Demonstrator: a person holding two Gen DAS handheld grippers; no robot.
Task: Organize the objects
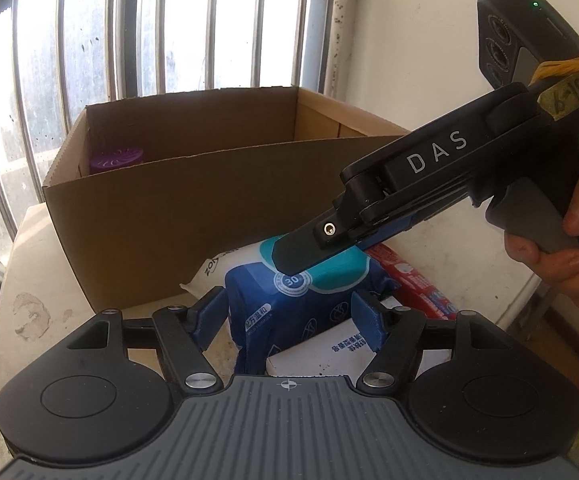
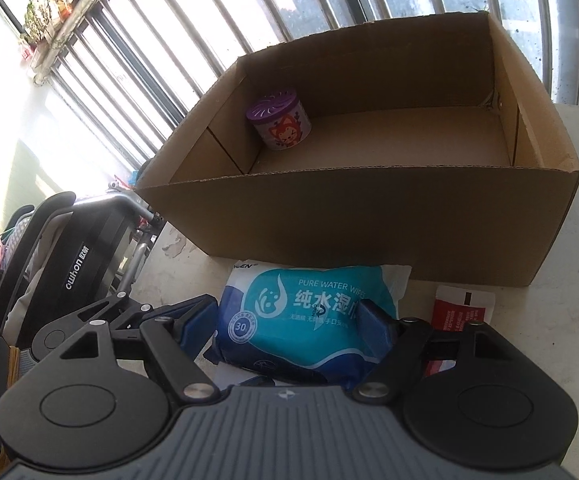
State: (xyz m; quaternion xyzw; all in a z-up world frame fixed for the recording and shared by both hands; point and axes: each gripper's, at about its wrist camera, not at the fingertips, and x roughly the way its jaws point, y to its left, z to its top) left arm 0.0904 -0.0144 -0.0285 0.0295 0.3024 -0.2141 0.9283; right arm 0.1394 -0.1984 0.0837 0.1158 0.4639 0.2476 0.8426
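Observation:
A blue and teal wet-wipes pack (image 2: 301,320) lies on the table in front of an open cardboard box (image 2: 369,216). My right gripper (image 2: 287,320) is open, with one finger on each side of the pack; it also shows in the left wrist view (image 1: 313,256), pressed on top of the pack (image 1: 289,304). My left gripper (image 1: 287,320) is open too, its fingers to either side of the same pack. A purple round canister (image 2: 279,122) stands in the box's far left corner, also showing in the left wrist view (image 1: 117,158).
A white box with print (image 1: 341,354) lies under the pack. A red packet (image 2: 459,308) lies to its right, seen also in the left wrist view (image 1: 413,280). A black appliance (image 2: 77,264) stands left of the table (image 2: 569,320). Barred windows (image 1: 149,32) run behind.

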